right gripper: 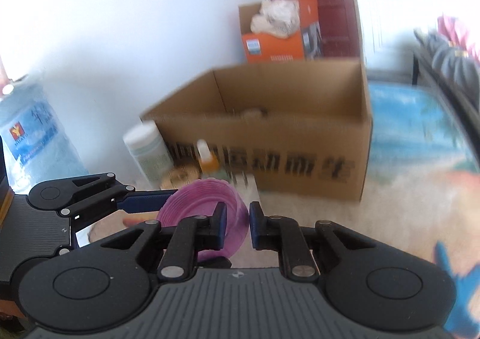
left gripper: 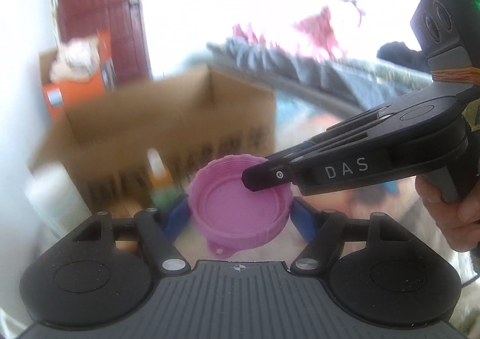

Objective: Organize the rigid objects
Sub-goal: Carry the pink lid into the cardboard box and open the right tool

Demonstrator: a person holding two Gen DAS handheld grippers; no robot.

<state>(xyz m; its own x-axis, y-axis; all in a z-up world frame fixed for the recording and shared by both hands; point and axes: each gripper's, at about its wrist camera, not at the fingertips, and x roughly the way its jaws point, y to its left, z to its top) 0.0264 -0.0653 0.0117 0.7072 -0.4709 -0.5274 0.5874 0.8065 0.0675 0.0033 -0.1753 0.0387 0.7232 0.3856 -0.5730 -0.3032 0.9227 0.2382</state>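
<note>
Blur smears most of the background in both views; print on the front of the cardboard box (right gripper: 300, 140) is dark streaks, unreadable. Its inside is mostly hidden, only a pale lump shows over the near wall. Bottles at the box's foot are soft shapes: a white canister (right gripper: 147, 149) and an orange bottle (right gripper: 205, 160) with a white cap, labels illegible.

Pink lid (left gripper: 240, 207) is round plastic, open side up, ribbed thread inside the wall, a small tab with a hole at the near edge. It's lifted in front of the box, between both my tools.

My left gripper (left gripper: 240, 214) is partly open, blue pads pressed on opposite sides of the lid's rim. My right gripper (right gripper: 237, 225) is pinched near shut on the lid's thin wall, one finger inside, one outside. My hand (left gripper: 450, 213) is cut off at the frame edge.

Readable: "DAS" on the right gripper's side. A red-yellow logo on the water jug (right gripper: 33, 140), text too small.
</note>
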